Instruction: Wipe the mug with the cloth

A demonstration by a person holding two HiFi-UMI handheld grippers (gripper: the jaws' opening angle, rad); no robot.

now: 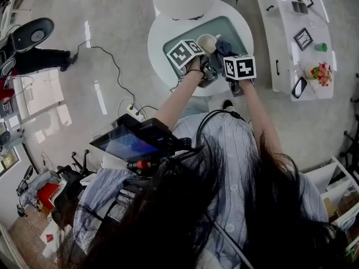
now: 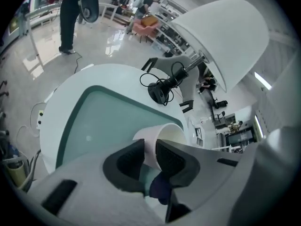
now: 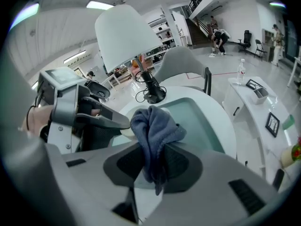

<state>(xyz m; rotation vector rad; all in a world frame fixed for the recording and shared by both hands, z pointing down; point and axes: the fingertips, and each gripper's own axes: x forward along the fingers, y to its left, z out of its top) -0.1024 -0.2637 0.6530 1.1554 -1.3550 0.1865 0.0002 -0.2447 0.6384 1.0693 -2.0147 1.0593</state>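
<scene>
Head view: both my grippers over the round white table (image 1: 162,29). My left gripper (image 1: 201,61) is at the mug (image 1: 206,41), my right gripper (image 1: 229,59) just beside it with the blue cloth (image 1: 224,47) touching the mug's right side.

Left gripper view: my left gripper (image 2: 150,150) jaws are clamped on the mug (image 2: 165,134) wall, one pad outside, one at the open mouth. Mug tilted, held above the teal inset (image 2: 108,121). Cloth (image 2: 160,189) shows dark, low behind the jaws.

Right gripper view: my right gripper (image 3: 153,163) jaws are pinched on the cloth (image 3: 154,128), bunched upward, tail hanging below. Sliver of mug (image 3: 124,132) just left of the cloth, by the left gripper (image 3: 87,117).
</scene>
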